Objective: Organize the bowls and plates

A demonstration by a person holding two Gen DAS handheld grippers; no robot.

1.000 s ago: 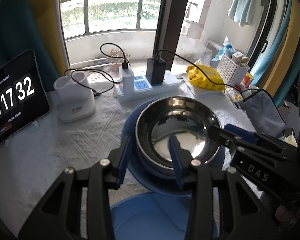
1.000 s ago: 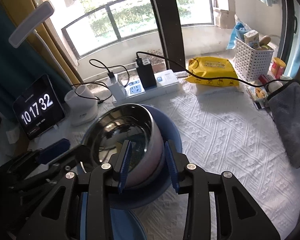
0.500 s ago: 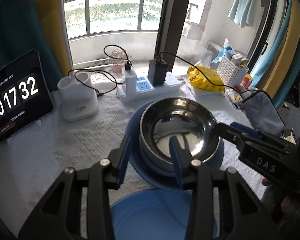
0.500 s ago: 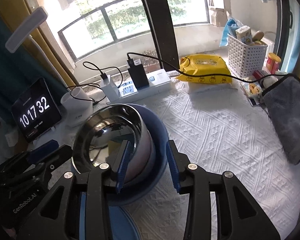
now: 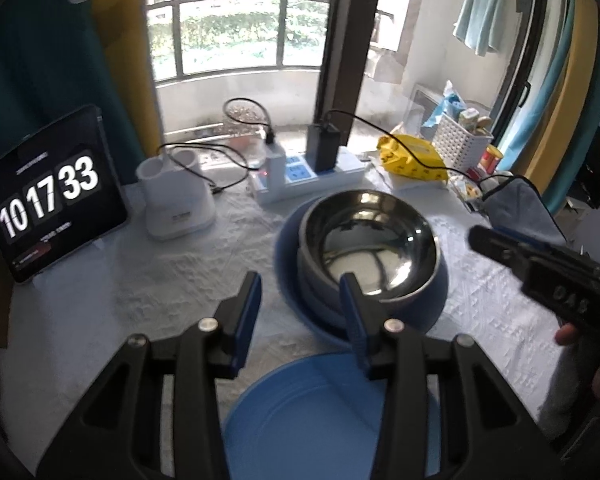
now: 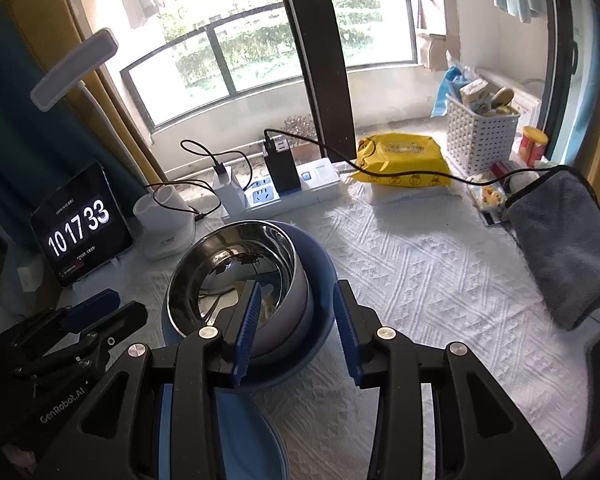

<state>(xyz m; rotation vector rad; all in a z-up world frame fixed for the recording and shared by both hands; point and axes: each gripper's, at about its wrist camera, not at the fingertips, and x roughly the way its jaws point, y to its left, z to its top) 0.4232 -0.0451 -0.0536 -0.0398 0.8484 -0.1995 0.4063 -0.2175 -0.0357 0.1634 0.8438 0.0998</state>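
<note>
On the white cloth point(image 6: 420, 280), mid-table, sits the stack: steel bowl point(image 5: 370, 248) nested in a paler bowl point(image 6: 288, 312), both inside the deep blue bowl point(image 5: 288, 280). A flat blue plate point(image 5: 324, 416) lies nearer the cameras, just beside the stack, partly under both tools.

Left gripper point(image 5: 300, 312): jaws apart, nothing between them. Its right finger shows over the steel bowl's near rim; can't tell if it's touching or above. Its left finger is over bare cloth, outside the blue bowl. So the stack lies fwd and slightly right of this gripper.

Right gripper point(image 6: 296, 328): jaws apart too, holding nothing. Left finger shows over the steel bowl's inside wall, right finger outside the blue bowl's right rim, so in this view the stack's right wall falls in the gap, straight ahead and a bit left. Contact not readable.

Judgement: bowls look nested already; the plate is the loose item. It lies below and close to both tools, w/ the left one more squarely over it, so left seems nearer for a rim pinch. Round things, no long axis; approach along the near edge. Risk: thin rim flat on cloth, fingers may snag the fabric.
</note>
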